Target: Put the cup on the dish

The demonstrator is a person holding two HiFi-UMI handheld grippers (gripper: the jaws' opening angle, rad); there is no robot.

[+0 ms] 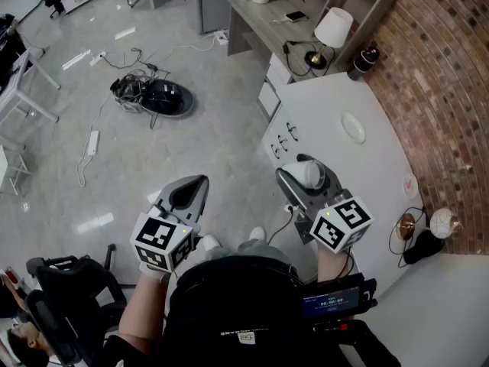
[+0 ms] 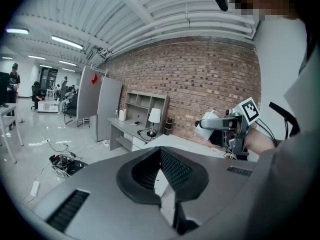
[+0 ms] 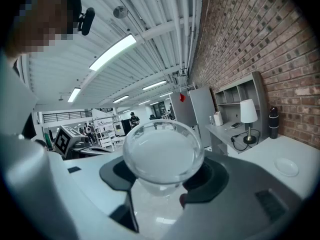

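head view: the person stands beside a white table (image 1: 328,102) set against a brick wall (image 1: 435,90). the right gripper (image 1: 307,177) is clamped on a clear cup (image 1: 309,170), jaws part open round its sides, and holds it in the air at the table's near edge. the dish (image 1: 353,127) lies flat on the table top, well apart from the cup and beyond it. the left gripper (image 1: 191,186) hangs over the grey floor (image 1: 191,144), away from the table. a white lamp (image 1: 333,27) stands on a desk (image 1: 260,17) past the table's far end, and cables (image 1: 134,90) lie loose on the floor. left gripper view: the jaws are drawn together at the tips with nothing between them; to the right, the other gripper shows in side view carrying the cup. right gripper view: the cup sits between the two dark pads, tipped so its round mouth faces the camera, and both pads press on its sides. the dish shows low at the right on the white table, with nothing on it.
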